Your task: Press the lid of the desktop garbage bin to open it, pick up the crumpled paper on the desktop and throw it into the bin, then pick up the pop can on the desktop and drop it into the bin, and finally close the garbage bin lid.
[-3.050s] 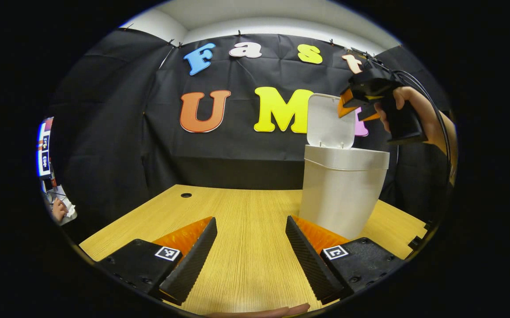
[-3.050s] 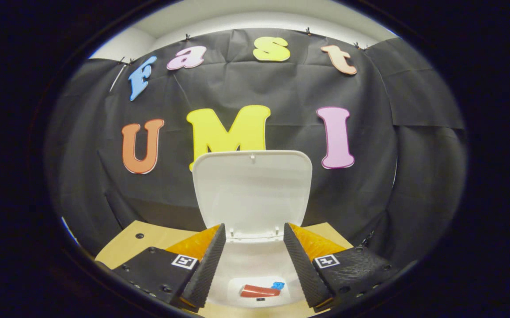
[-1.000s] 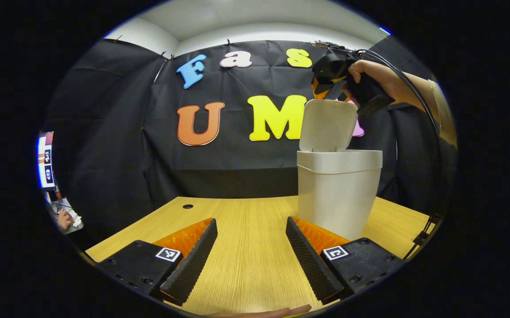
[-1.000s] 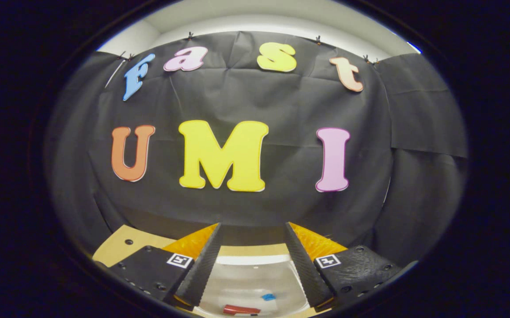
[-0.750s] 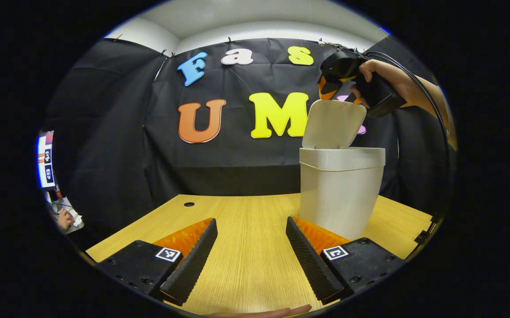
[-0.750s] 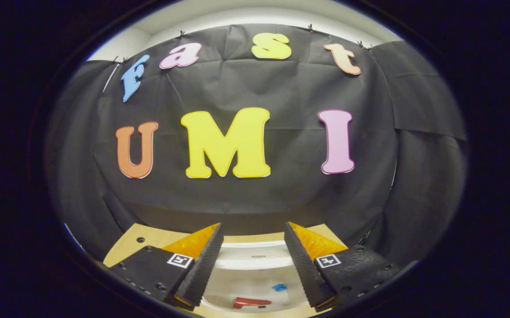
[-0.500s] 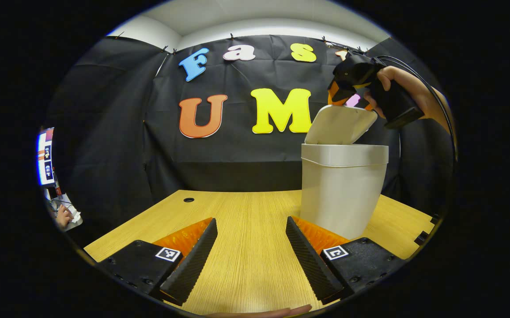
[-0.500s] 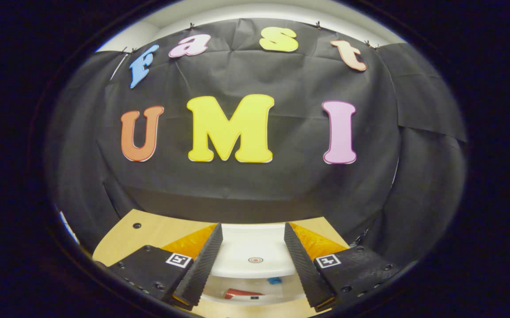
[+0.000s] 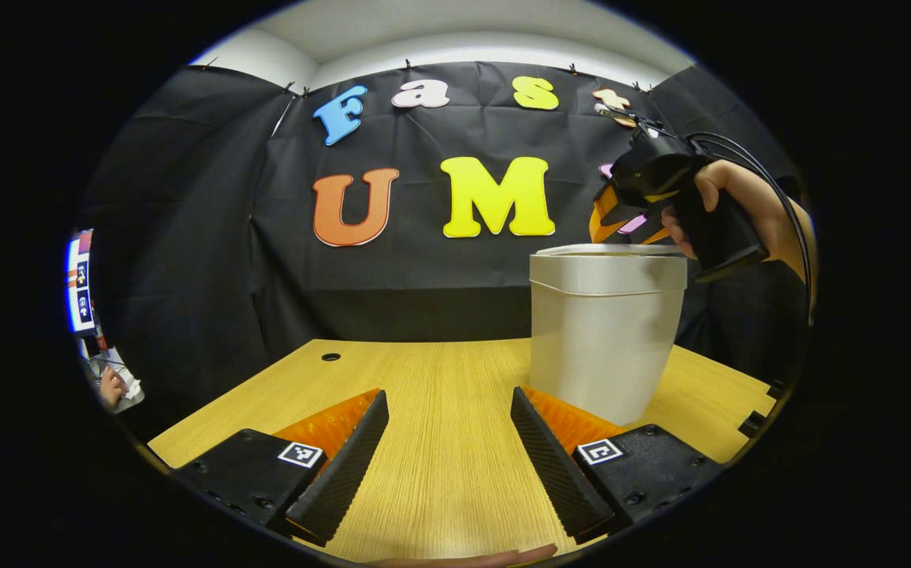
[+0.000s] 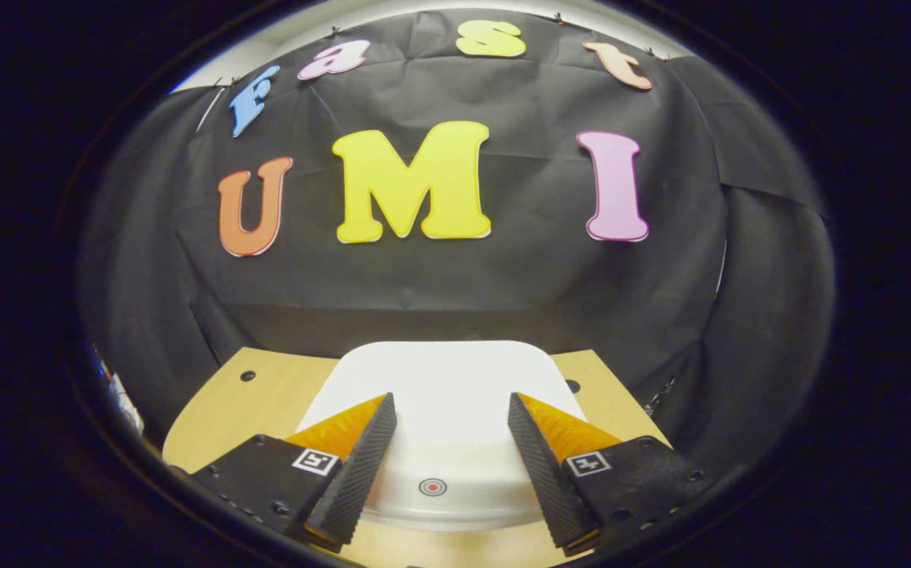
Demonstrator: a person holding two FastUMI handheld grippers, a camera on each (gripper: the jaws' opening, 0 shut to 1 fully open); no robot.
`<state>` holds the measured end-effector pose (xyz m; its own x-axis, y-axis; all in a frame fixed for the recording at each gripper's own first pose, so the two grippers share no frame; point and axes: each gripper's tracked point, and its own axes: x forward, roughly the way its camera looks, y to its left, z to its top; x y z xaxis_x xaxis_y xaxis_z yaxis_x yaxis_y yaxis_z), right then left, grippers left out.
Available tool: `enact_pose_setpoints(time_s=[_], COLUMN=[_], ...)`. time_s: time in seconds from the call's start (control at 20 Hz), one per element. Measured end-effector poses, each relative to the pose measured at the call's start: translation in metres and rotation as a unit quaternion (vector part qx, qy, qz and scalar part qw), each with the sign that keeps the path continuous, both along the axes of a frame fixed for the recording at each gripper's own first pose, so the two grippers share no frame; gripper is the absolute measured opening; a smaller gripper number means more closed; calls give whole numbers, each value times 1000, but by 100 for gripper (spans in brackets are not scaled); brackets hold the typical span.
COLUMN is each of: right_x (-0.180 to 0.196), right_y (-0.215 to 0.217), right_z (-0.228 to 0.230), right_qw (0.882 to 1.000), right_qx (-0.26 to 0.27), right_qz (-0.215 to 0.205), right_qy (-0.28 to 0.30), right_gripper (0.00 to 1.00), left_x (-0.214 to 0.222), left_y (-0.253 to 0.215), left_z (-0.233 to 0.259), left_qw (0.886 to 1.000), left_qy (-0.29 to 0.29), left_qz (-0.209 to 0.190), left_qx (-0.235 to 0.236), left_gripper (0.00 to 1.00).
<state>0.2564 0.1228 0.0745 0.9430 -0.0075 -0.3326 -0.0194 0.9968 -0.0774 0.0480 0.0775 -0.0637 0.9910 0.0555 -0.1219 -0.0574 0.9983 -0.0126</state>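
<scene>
The white garbage bin (image 9: 601,331) stands on the wooden desk (image 9: 439,442), right of centre in the left gripper view. Its lid (image 10: 443,410) lies flat and shut, so the contents are hidden. A small red ring mark (image 10: 432,487) sits near the lid's front edge. My right gripper (image 10: 447,473) is open, its fingers resting on or just over the lid, one on each side of the mark. In the left gripper view that right gripper (image 9: 621,225) appears at the bin's top, held by a hand (image 9: 739,197). My left gripper (image 9: 447,457) hovers open low over the desk, holding nothing.
A round cable hole (image 9: 331,356) is in the desk's far left part, and another cable hole (image 10: 247,375) shows left of the bin. A screen (image 9: 80,280) stands far left beyond the desk edge. Black cloth walls the back.
The lid swung down from upright to flat shut as my right gripper came down onto it. The red can and blue scrap inside are now covered. My left gripper has stayed put.
</scene>
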Motion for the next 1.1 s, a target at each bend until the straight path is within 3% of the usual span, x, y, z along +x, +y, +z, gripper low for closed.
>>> enact_pose_setpoints(time_s=[0.15,0.2,0.55,0.95,1.1], right_x=[-1,-2,-13,-13,-12], right_y=[0,0,-4,-4,-5], right_z=[1,0,-3,-9,-14], right_qw=[1000,1000,999,990,990], right_qx=[0,-2,2,-20,-4], right_qz=[4,7,21,34,42], right_qy=[-13,-19,-50,-132,-133], right_gripper=[93,86,94,95,96], left_x=[0,0,-1,-2,-1], left_y=[-3,-4,-6,-18,-18], left_z=[-4,-3,-4,-4,-4], left_qw=[1000,1000,1000,1000,1000], left_qy=[5,5,7,11,12], left_qz=[-4,-6,-8,-20,-19], left_qx=[-1,-2,-4,-3,-3], left_gripper=[100,100,100,100,100])
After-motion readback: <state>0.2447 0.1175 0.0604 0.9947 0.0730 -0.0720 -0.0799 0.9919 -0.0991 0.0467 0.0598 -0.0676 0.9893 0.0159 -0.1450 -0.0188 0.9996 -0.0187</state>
